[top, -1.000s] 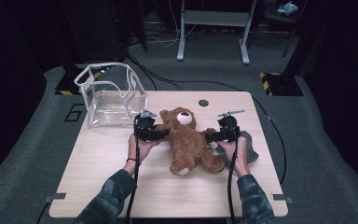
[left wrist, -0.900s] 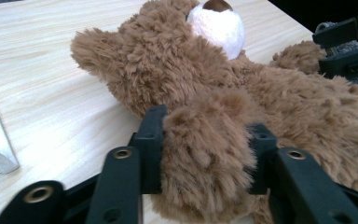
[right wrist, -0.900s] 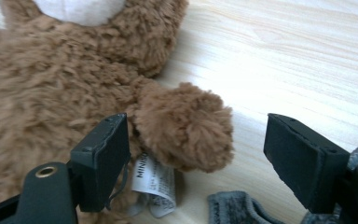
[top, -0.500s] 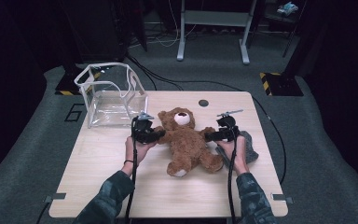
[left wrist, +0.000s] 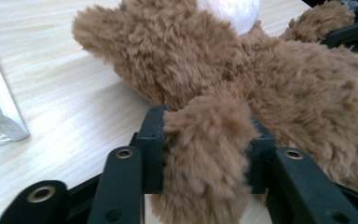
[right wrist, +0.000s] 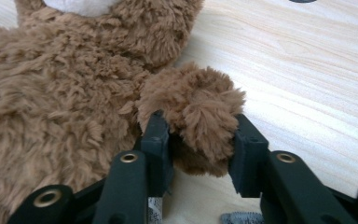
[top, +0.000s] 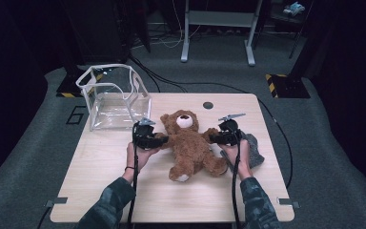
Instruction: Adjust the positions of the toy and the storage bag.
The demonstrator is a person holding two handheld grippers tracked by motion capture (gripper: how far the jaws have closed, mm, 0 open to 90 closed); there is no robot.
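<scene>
A brown teddy bear (top: 190,143) lies on its back in the middle of the wooden table (top: 124,191), arms spread. My left gripper (top: 164,140) is at the arm on the picture's left. In the left gripper view that furry arm (left wrist: 205,154) sits squeezed between the pads of the left gripper (left wrist: 205,144); the jaws have just been opening a little but still pinch it. My right gripper (top: 213,138) is at the other arm. Its jaws have just been closing, and in the right gripper view the paw (right wrist: 196,112) is pressed between the pads of the right gripper (right wrist: 198,144).
A clear plastic box (top: 114,98) with a white rim stands open at the table's far left corner. A grey cloth (top: 253,150) lies by my right hand. A small black disc (top: 208,105) sits near the far edge. Cables trail from both grippers over the front edge.
Hardly anything: the left gripper has edged slightly to the left with the bear's arm. The right hand and the bear's body keep their place.
</scene>
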